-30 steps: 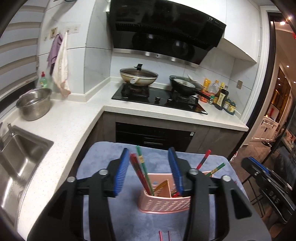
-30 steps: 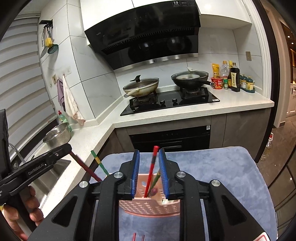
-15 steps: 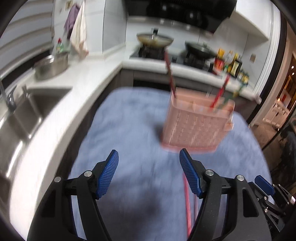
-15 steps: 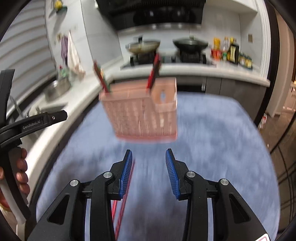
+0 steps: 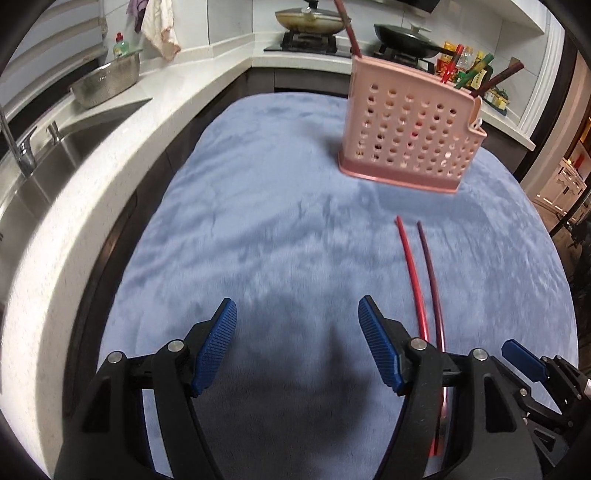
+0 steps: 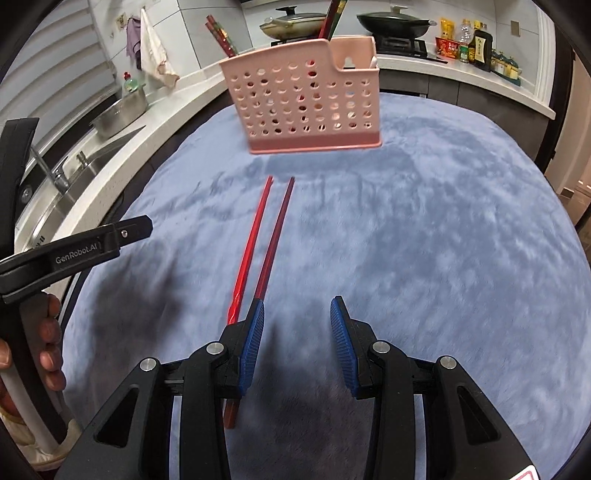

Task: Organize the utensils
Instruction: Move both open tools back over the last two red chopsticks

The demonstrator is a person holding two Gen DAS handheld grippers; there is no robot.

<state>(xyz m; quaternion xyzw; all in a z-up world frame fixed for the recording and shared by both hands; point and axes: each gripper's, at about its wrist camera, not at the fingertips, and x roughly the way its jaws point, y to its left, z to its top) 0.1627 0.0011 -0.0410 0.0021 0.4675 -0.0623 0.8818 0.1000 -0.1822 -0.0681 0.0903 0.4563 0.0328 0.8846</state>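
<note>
A pink perforated utensil holder (image 5: 410,129) stands on the blue cloth (image 5: 277,221) and holds several chopsticks; it also shows in the right wrist view (image 6: 306,99). A red chopstick (image 5: 412,269) and a dark red chopstick (image 5: 430,269) lie side by side on the cloth in front of it, seen too in the right wrist view as the red one (image 6: 251,240) and the dark one (image 6: 273,236). My left gripper (image 5: 297,347) is open and empty, left of the pair. My right gripper (image 6: 297,343) is open and empty, just right of the pair's near ends.
A white counter (image 5: 110,147) with a steel sink (image 5: 44,162) and a metal bowl (image 5: 107,81) runs along the left. A stove with pans (image 5: 310,22) is behind. Sauce bottles (image 6: 476,44) stand at the back right.
Both grippers have pulled back from the holder and dropped low over the cloth. The holder now stands farther off, and the two loose chopsticks lie in full view.
</note>
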